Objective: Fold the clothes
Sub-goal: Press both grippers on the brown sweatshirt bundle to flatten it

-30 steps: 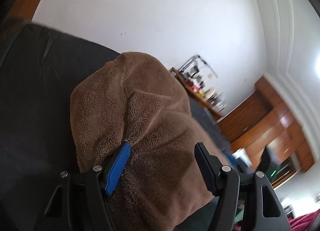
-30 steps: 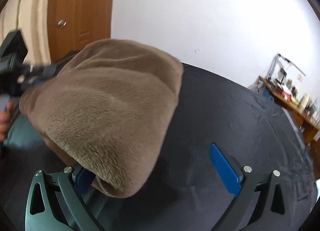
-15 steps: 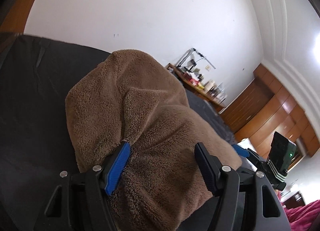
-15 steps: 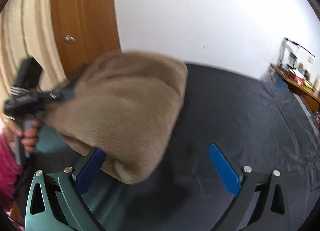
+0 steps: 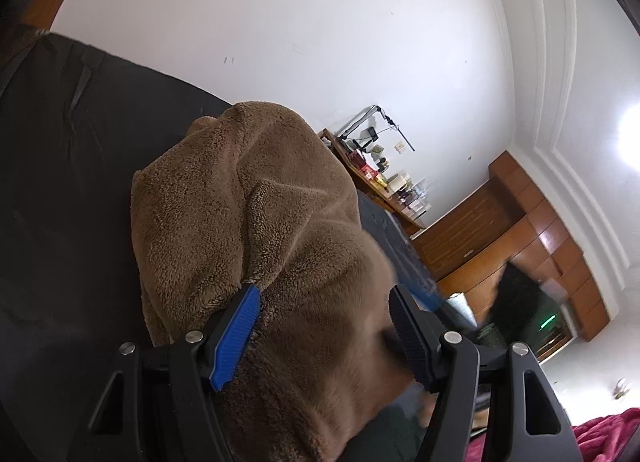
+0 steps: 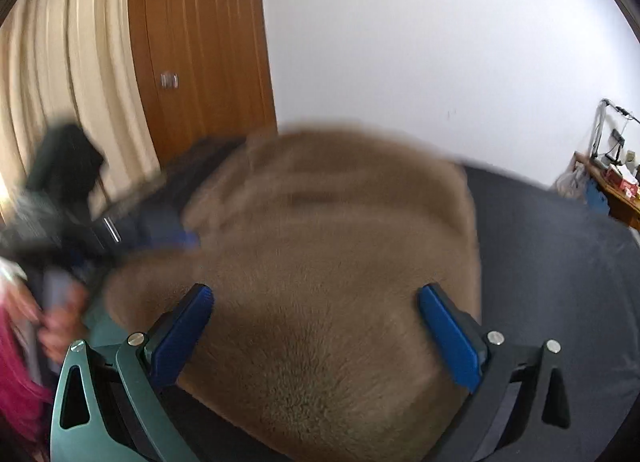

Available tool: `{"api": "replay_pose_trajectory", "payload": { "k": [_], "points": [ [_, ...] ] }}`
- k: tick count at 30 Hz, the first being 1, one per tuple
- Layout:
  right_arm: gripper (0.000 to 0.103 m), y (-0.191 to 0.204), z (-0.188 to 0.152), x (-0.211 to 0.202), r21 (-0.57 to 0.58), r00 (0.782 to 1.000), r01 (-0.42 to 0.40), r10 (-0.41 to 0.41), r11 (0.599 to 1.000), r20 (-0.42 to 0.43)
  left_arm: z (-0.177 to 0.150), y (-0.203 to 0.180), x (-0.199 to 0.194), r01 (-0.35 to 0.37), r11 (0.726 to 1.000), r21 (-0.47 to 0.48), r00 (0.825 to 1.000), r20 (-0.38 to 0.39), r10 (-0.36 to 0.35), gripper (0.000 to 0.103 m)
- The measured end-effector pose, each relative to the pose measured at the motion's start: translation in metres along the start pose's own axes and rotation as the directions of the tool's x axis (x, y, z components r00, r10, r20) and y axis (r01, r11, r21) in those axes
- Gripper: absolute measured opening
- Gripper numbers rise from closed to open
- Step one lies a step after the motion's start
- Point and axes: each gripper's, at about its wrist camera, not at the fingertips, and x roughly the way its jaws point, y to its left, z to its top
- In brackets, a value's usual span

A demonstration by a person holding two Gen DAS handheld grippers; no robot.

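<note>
Fleece fills the near half of both wrist views: a brown plush garment (image 5: 256, 229) lies bunched in a thick mound on the black sheet (image 5: 72, 165) of a bed that runs back to a white wall (image 5: 320, 21). In the left wrist view the left gripper (image 5: 324, 326) straddles the near end of the mound, its blue pad (image 5: 236, 338) pressed into a crease of the pile on the left side, while the black right finger stands just clear of the cloth's right edge; the jaws are spread wide and whether they truly pinch the fabric cannot be told. In the right wrist view the right gripper (image 6: 316, 330) sits over the near part of the garment (image 6: 332, 262) with both blue pads wide apart and the fleece lying between them, not squeezed. That view is blurred. At its left edge the other gripper shows as a dark smear at the garment's far left side, with a person's hand (image 6: 60, 322) on its handle. A wooden door (image 6: 208, 53) and a pale curtain (image 6: 72, 81) stand at far left; a cluttered desk (image 5: 384, 185) and wooden cabinets (image 5: 520, 246) stand at far right.
</note>
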Motion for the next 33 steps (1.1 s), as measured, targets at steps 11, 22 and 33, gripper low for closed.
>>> {"api": "replay_pose_trajectory", "payload": {
  "k": [11,22,33],
  "points": [
    [0.102,0.0,-0.015,0.004,0.012,0.999,0.031,-0.031,0.999,-0.023,0.003,-0.003,-0.001,0.064,0.997,-0.031,0.998,0.022,-0.063,0.078],
    [0.102,0.001,-0.017,0.007,0.033,1.0,0.005,-0.004,0.999,-0.015,0.066,0.002,0.014,0.045,0.983,-0.175,0.999,0.036,-0.04,0.081],
    [0.102,-0.001,-0.019,0.001,0.043,1.0,-0.01,0.01,0.999,-0.007,0.132,0.041,0.106,-0.143,0.953,-0.266,0.988,-0.098,0.121,0.081]
  ]
}}
